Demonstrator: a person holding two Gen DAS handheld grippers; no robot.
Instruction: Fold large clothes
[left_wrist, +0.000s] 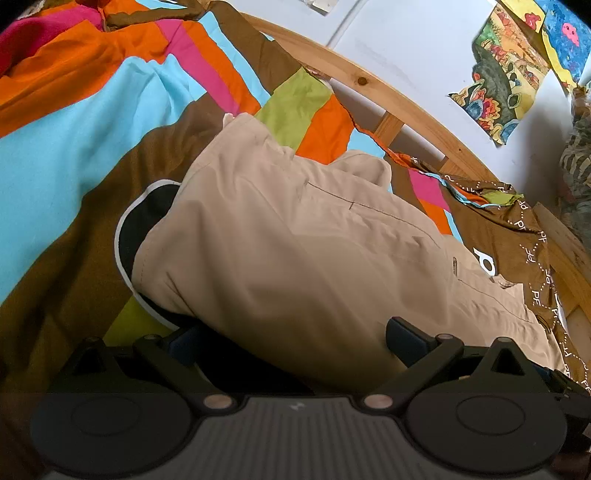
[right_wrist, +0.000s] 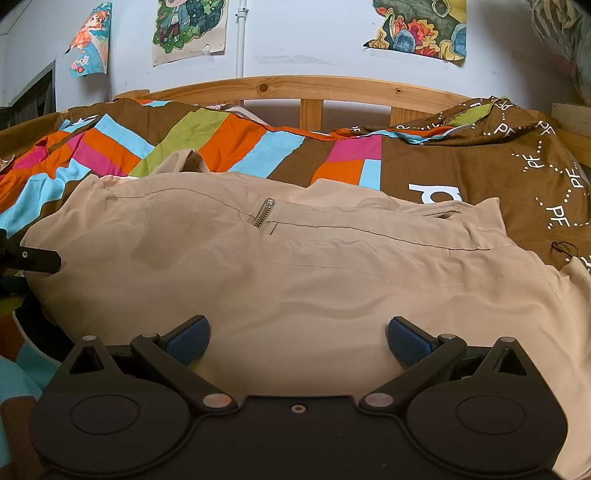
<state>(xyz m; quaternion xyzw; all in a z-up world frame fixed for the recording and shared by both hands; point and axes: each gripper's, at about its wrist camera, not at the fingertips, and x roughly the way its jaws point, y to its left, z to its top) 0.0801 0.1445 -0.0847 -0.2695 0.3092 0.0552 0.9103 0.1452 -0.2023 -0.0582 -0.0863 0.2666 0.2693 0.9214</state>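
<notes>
You are working over a bed (right_wrist: 303, 86) covered by a striped, many-coloured quilt (left_wrist: 74, 147), with a wooden headboard against a white wall hung with drawings. On the quilt lies the tan garment (right_wrist: 295, 266), probably trousers or a jacket, with a short metal zip (right_wrist: 263, 216) near its middle. It already looks doubled over on itself into a broad slab, though the edges are loose and a flap sticks up at the far side, so I judge the folding partly done, with at least one more fold and some smoothing left. A dark piece with a white border (left_wrist: 136, 229) peeks out from under its near-left corner; you cannot tell whether it belongs to the garment.

Your left gripper (left_wrist: 295, 347) has its fingers spread wide with the cloth bulging between them, not pinched. Your right gripper (right_wrist: 298, 341) is likewise spread wide over the near edge, gripping nothing.
</notes>
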